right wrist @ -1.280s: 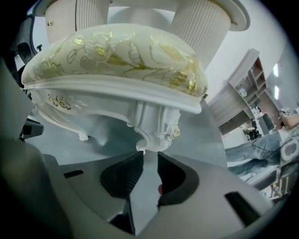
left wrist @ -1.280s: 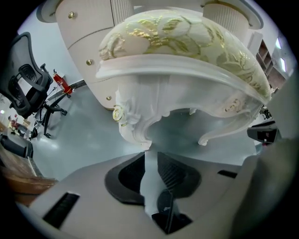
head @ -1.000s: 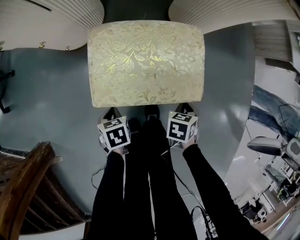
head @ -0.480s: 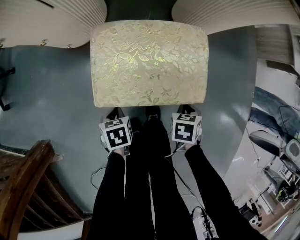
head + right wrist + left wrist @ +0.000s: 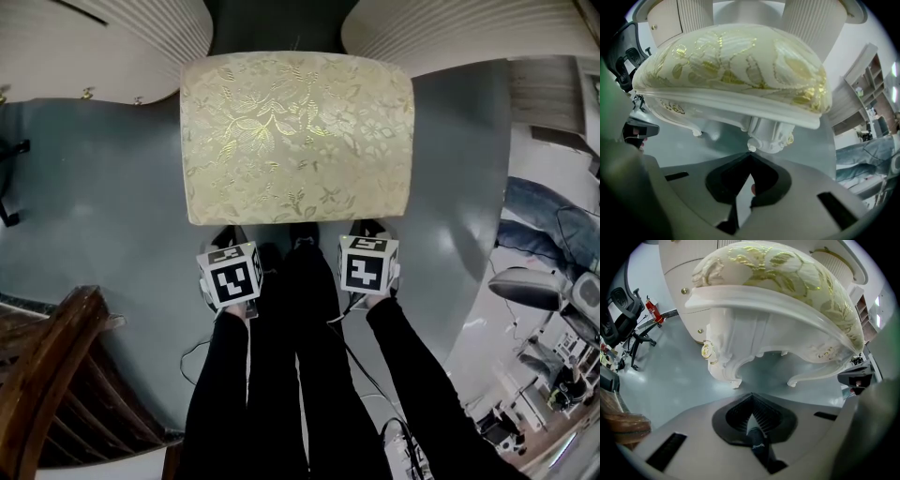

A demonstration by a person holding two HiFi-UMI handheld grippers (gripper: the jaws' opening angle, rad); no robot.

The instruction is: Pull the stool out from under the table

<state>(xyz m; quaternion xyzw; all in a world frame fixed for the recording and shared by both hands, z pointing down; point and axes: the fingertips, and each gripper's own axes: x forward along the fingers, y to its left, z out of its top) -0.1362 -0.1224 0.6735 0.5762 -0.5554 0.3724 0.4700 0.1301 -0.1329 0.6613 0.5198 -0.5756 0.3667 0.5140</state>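
Stool (image 5: 296, 136) stands largely clear of the table (image 5: 141, 28) behind it. Left gripper (image 5: 751, 394) and right gripper (image 5: 750, 153) sit at the stool's near edge, jaws closed, holding nothing. Risk: with no grip, further pulling may slip off.

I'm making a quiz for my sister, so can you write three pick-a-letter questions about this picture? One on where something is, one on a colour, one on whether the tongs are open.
1. Where is the cream, gold-flowered cushioned stool? A behind the person; B just ahead of the left tongs and right tongs; C on a shelf.
2. What colour are its carved legs? A black; B red; C white.
3. How are both tongs? A closed, empty; B wide open; C clamping a leg.
Answers: B, the head view shows it before both; C, the gripper views show white; A, tips meet on nothing.
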